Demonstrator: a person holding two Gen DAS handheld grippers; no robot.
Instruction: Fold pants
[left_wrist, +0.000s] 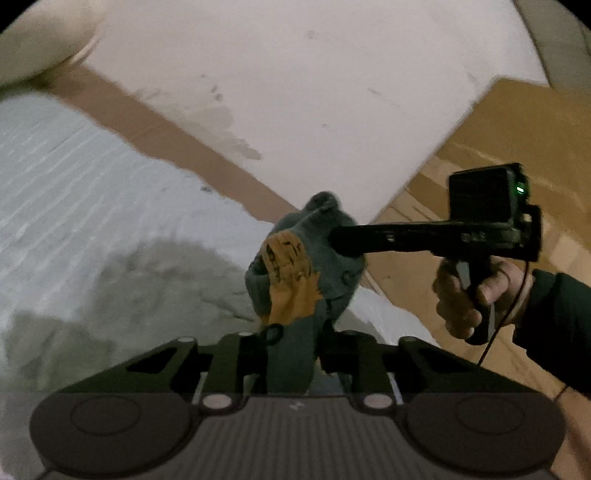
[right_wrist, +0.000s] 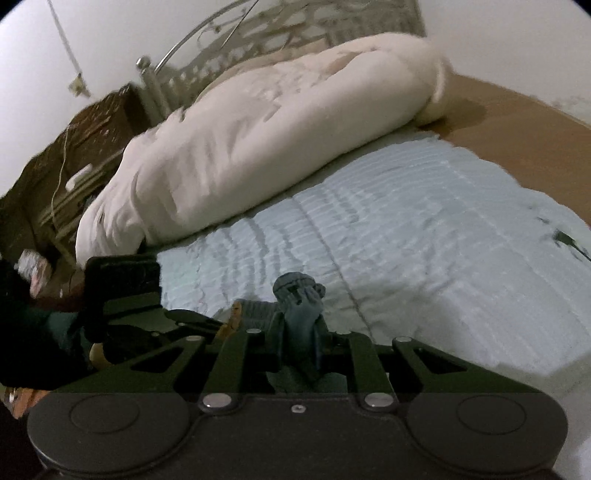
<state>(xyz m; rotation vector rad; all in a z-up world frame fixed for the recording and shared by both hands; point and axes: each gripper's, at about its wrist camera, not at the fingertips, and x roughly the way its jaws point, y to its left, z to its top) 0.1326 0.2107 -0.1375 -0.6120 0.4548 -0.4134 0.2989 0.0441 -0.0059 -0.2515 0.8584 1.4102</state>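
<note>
I am over a bed (right_wrist: 424, 229) spread with a pale blue ribbed cover, a big white pillow (right_wrist: 258, 147) lying across its head below a metal headboard (right_wrist: 280, 33), with white wall and brown floor beyond. The pants (left_wrist: 314, 266), grey-green with an orange patch, are bunched up and lifted off the cover, strung between my two tools. My left gripper (left_wrist: 295, 354) has its fingers drawn together on a fold of the cloth, which rises out of the jaws. My right gripper (right_wrist: 299, 343) is likewise clamped on a twisted wad of the same fabric. From the left camera I see the right tool's tip buried in the bunch, the person's right hand (left_wrist: 469, 295) around its handle. The frames are blurred, so I cannot tell which part of the pants each jaw has.
</note>
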